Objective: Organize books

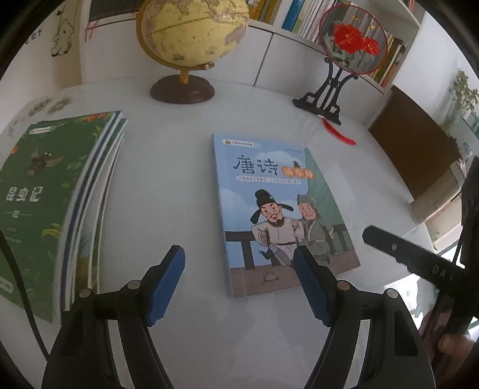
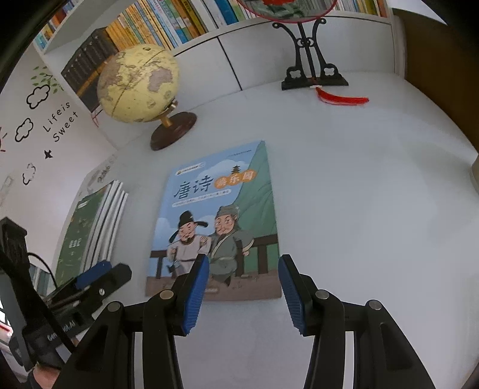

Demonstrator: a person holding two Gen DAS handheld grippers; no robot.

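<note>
A blue picture book (image 1: 278, 206) (image 2: 218, 221) with two cartoon men on its cover lies flat on the white table. To its left sits a stack of books (image 1: 57, 206) (image 2: 89, 227) topped by a green cover. My left gripper (image 1: 239, 260) hovers open over the table, its right pad above the blue book's near left corner and nothing between its jaws. My right gripper (image 2: 244, 266) is open above the blue book's near right edge, also holding nothing. Each gripper shows at the side of the other's view.
A yellow globe (image 1: 191, 33) (image 2: 137, 83) on a wooden base stands at the back of the table. A round red-flower fan on a black stand (image 1: 350, 42) (image 2: 311, 68) stands back right, its red tassel (image 2: 341, 98) on the table. Bookshelves (image 2: 167, 27) line the wall behind.
</note>
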